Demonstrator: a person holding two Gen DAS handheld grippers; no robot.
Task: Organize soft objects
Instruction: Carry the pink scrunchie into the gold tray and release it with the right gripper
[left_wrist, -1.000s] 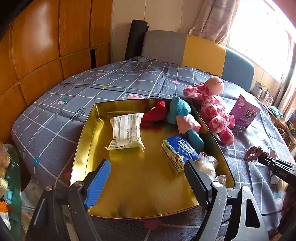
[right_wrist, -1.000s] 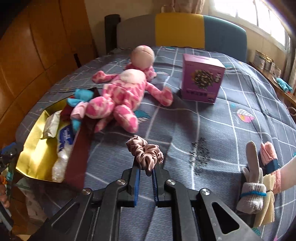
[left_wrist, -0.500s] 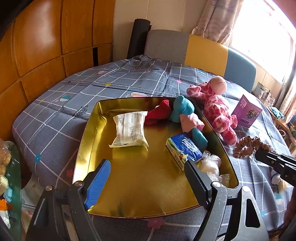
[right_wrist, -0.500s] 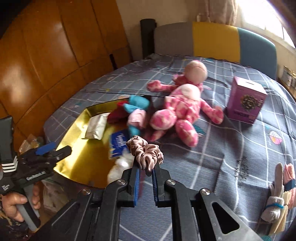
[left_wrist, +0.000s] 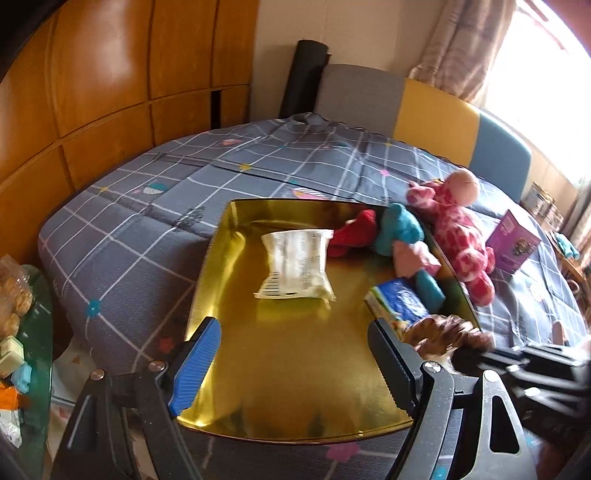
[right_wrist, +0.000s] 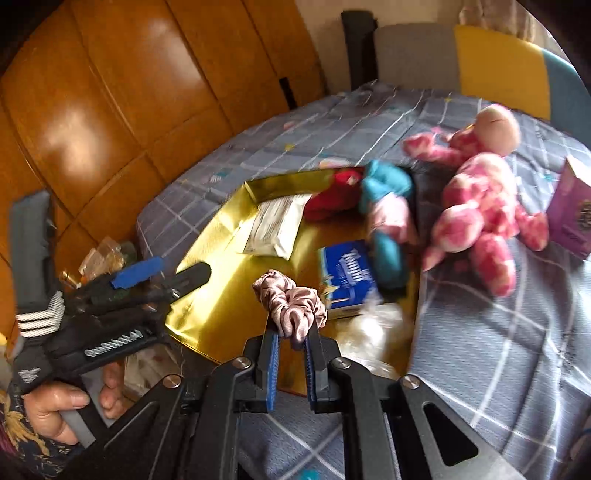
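Note:
My right gripper (right_wrist: 290, 338) is shut on a dusty-pink scrunchie (right_wrist: 290, 304) and holds it above the near right part of the gold tray (right_wrist: 207, 258). In the left wrist view the scrunchie (left_wrist: 445, 330) hangs over the tray's right rim (left_wrist: 207, 280). My left gripper (left_wrist: 291, 354) is open and empty at the tray's near edge; it also shows in the right wrist view (right_wrist: 159, 273). In the tray lie a white packet (left_wrist: 295, 264), a blue tissue pack (left_wrist: 399, 301), a red soft toy (left_wrist: 354, 232), a teal-and-pink soft toy (left_wrist: 400, 236) and a clear bag (right_wrist: 373, 325).
A pink spotted plush (left_wrist: 458, 232) lies on the grey checked bedcover (left_wrist: 129, 240) right of the tray, with a purple box (left_wrist: 513, 245) beyond it. A glass side table with snacks (left_wrist: 14, 317) stands at the left. Wooden wall panels (left_wrist: 110, 74) are behind.
My right gripper has carried the scrunchie leftward from the bedcover to above the tray. The left gripper stays open at the tray's near edge.

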